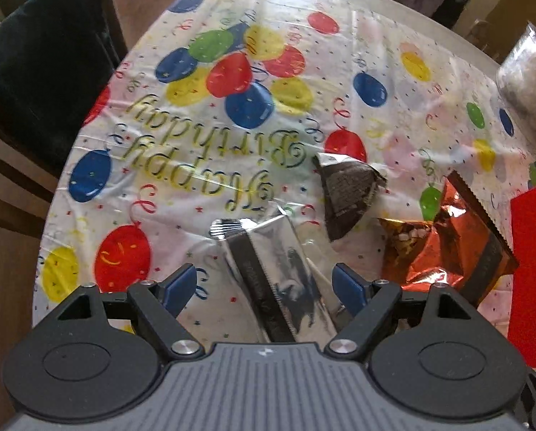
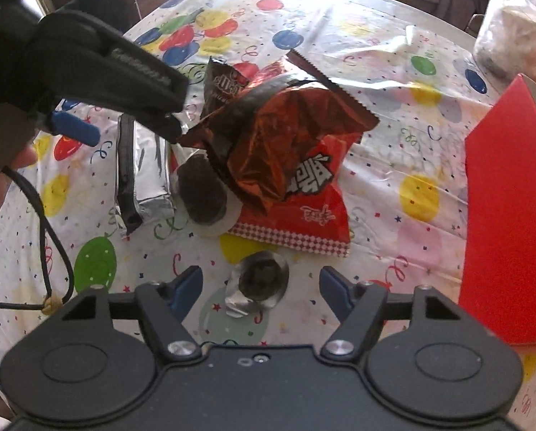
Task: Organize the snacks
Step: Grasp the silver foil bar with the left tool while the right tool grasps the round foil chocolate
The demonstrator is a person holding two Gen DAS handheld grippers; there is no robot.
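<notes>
My left gripper (image 1: 264,283) is open above a silver snack packet (image 1: 275,273) that lies between its blue fingertips (image 1: 180,285). A dark brown pouch (image 1: 346,194) lies beyond it, and a red foil snack bag (image 1: 447,248) to the right. In the right wrist view my right gripper (image 2: 260,287) is open over a small round foil-wrapped snack (image 2: 260,280). Ahead are the red foil bag (image 2: 289,158), a dark round cookie (image 2: 203,194), the silver packet (image 2: 142,176) and the dark pouch (image 2: 221,82). The left gripper (image 2: 124,122) hangs over the silver packet.
A red cardboard box (image 2: 512,215) stands at the right; it also shows in the left wrist view (image 1: 533,269). A clear bag of pale snacks (image 2: 519,43) sits at the far right. The birthday tablecloth (image 1: 196,143) covers the table. A dark-cushioned chair (image 1: 41,64) stands at the left.
</notes>
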